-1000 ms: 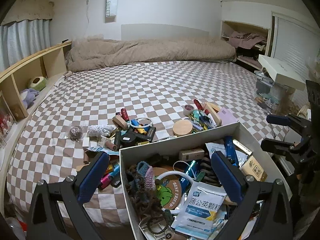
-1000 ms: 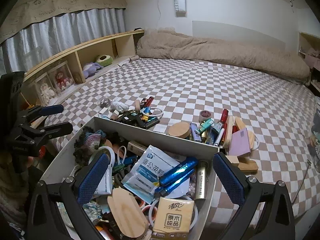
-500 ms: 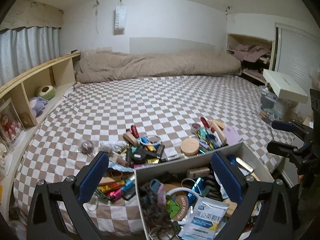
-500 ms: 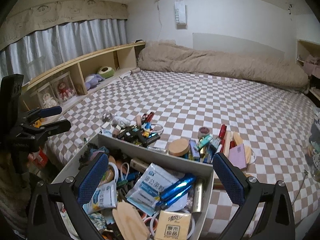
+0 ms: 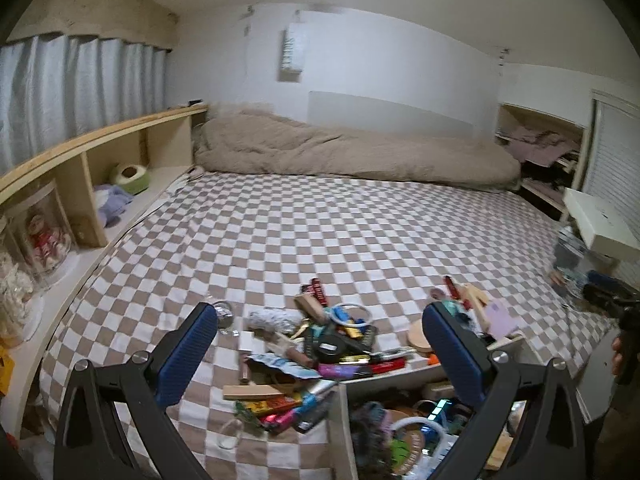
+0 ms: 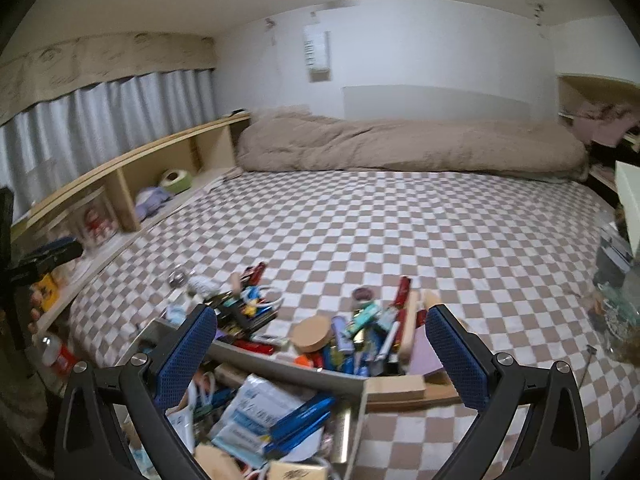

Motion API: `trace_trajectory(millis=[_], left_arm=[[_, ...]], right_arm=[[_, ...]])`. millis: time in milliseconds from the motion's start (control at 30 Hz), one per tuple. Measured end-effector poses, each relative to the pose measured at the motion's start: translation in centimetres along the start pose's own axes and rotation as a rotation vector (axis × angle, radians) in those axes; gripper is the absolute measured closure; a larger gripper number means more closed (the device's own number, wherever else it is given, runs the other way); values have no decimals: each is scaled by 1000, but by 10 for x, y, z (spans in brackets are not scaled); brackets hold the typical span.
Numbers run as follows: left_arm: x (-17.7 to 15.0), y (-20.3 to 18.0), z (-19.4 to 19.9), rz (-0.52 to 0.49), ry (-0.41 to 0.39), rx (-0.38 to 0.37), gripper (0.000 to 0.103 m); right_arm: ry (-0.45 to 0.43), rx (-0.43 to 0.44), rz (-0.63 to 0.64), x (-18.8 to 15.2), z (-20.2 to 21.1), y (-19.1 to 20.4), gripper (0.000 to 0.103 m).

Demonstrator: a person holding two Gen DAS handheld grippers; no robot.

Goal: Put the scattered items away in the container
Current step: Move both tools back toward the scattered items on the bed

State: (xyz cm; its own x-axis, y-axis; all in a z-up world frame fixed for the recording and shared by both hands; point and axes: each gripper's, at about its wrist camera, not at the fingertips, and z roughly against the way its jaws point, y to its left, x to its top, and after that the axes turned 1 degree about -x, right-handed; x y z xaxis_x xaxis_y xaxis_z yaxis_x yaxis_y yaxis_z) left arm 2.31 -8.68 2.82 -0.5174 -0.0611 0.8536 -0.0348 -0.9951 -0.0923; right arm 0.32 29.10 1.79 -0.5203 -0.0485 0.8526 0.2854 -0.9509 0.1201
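Note:
A grey open box (image 5: 339, 416) (image 6: 288, 363) packed with small items sits at the near edge of a checkered bed. Beyond its far wall lie two heaps of scattered items: a left heap (image 5: 320, 340) (image 6: 248, 304) with a white ring, a black case and tubes, and a right heap (image 6: 372, 332) (image 5: 468, 304) with a round wooden lid (image 6: 311, 334), markers and a lilac card. My left gripper (image 5: 320, 356) is open and empty above the box's left corner. My right gripper (image 6: 320, 356) is open and empty above the box.
A beige duvet (image 5: 352, 156) lies along the far end of the bed. A wooden shelf (image 5: 80, 184) with toys runs along the left side. A white box (image 5: 600, 228) and clutter stand at the right. A wooden block (image 6: 394, 388) lies beside the box.
Both grippers have pulled back and tilted up. The box has slid lower in both views and more of the bed and ceiling shows. Both stay open.

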Motion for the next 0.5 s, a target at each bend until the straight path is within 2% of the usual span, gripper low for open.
trace_trajectory(millis=[300, 500], left_arm=[[-36, 47, -50, 94, 152, 48, 0], [-64, 65, -77, 98, 251, 84, 2]], right_arm=[[12, -108, -119, -7, -19, -58, 0], [84, -164, -172, -28, -44, -91, 0]])
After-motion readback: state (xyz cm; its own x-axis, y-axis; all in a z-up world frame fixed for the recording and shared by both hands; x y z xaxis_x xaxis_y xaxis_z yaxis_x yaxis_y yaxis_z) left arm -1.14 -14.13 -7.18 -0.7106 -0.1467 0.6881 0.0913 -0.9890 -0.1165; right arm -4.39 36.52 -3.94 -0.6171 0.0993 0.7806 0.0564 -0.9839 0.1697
